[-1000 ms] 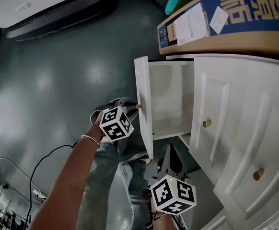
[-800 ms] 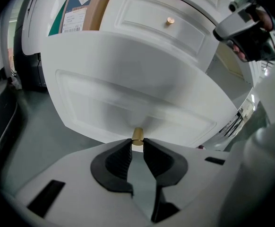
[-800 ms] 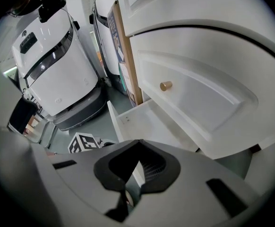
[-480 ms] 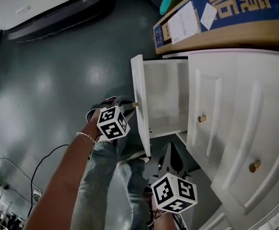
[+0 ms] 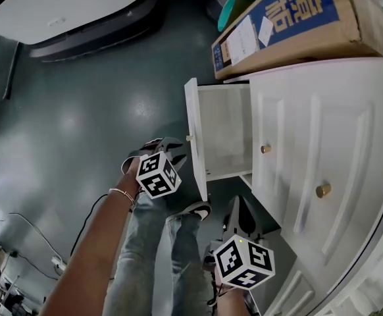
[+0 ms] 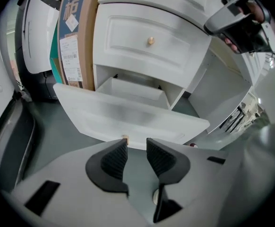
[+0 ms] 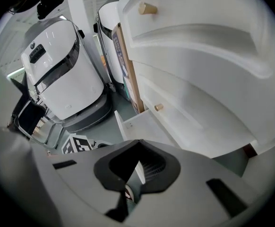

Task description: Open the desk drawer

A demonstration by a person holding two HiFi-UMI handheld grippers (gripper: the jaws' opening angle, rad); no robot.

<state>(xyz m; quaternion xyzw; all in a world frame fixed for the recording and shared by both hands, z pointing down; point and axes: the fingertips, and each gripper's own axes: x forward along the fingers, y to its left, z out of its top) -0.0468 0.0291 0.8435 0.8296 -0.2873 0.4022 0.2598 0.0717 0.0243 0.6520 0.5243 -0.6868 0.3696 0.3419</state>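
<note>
This looks like a workshop or test room rather than a home: the floor (image 5: 79,110) is glossy, dark green and bare; a large white machine on a dark base (image 5: 79,8) stands at eleven o'clock. At one o'clock a long printed cardboard box (image 5: 297,18) lies on a white panelled table (image 5: 323,110); a teal container (image 5: 241,2) shows just beside the box.

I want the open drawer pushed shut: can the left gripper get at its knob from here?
Probably yes. The left gripper has just been opening its fingers, with nothing between them, and the knob sits just ahead, unobstructed.
</note>
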